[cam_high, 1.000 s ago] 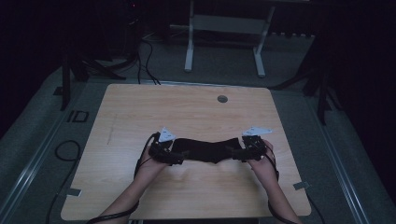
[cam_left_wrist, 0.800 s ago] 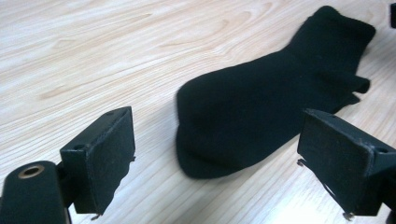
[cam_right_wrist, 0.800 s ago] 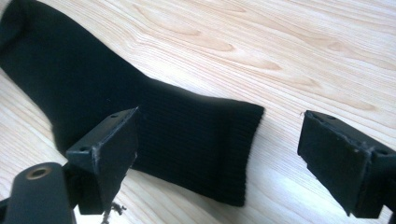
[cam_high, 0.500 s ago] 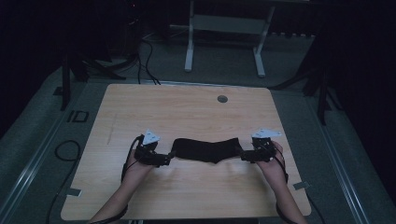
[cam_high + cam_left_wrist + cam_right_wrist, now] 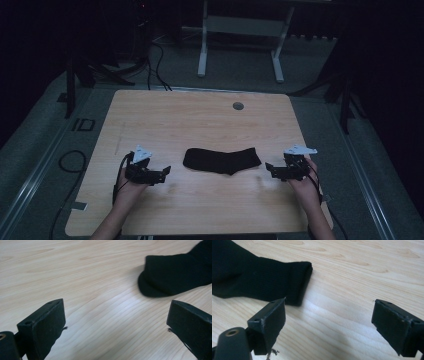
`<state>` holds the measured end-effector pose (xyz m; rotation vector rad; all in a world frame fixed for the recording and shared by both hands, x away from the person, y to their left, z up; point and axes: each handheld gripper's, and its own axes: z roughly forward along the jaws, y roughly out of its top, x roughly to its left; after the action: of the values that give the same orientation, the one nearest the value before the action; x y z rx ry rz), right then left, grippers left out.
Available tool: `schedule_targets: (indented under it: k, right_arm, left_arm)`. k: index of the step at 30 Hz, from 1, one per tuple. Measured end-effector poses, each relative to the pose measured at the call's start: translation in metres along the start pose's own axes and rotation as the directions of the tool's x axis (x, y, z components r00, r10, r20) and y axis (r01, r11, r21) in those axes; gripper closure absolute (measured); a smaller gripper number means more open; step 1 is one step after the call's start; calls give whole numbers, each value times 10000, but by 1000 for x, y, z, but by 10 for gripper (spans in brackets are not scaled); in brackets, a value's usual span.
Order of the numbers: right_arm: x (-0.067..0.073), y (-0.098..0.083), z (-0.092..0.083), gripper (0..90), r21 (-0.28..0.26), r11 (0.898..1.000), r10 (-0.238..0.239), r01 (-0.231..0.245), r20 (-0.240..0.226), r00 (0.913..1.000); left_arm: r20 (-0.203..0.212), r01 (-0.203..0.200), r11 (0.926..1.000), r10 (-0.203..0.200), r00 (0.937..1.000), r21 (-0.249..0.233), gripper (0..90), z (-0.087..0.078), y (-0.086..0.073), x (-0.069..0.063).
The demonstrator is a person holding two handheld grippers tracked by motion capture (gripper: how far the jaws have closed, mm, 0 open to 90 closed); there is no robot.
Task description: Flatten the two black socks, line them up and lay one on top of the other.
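A black sock (image 5: 222, 160) lies flat and stretched out on the wooden table (image 5: 200, 120), toe end to the left and cuff to the right. My left gripper (image 5: 165, 171) rests a short way left of the toe, pointing at it. Its jaws have just been opening and stand wide apart with nothing between them. In the left gripper view the left gripper (image 5: 116, 312) faces bare wood, with the sock toe (image 5: 175, 275) ahead to the right. My right gripper (image 5: 269, 169) is open just right of the cuff. In the right gripper view the right gripper (image 5: 329, 310) holds nothing, and the sock cuff (image 5: 257, 277) lies ahead to the left.
A round grommet hole (image 5: 238, 106) sits near the table's far edge. Beyond the table stands a white metal frame (image 5: 240, 30) on the dark floor, with cables (image 5: 150, 60) at the back left. A cable loop (image 5: 70, 162) lies on the floor to the left.
Both grippers have let go of the sock's ends and drawn outward, left one leftward, right one rightward. The sock now lies free and flat between them.
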<state>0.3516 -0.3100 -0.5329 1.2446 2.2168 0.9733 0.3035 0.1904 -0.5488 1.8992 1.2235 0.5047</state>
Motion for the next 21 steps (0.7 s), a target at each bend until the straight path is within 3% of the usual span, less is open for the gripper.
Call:
schedule_targets:
  k: [14,21]
  right_arm:
    - [-13,-27,-16,108,-106,9983,581,-578,326,9978]
    - [-21,-47,-29,108,-204,9960,877,-868,487,9950]
  left_arm:
    - [-794,583,9983,-574,9952,90,22,-27,-32,25]
    - [-1284,855,9961,-822,9883,206,23,-45,-51,35]
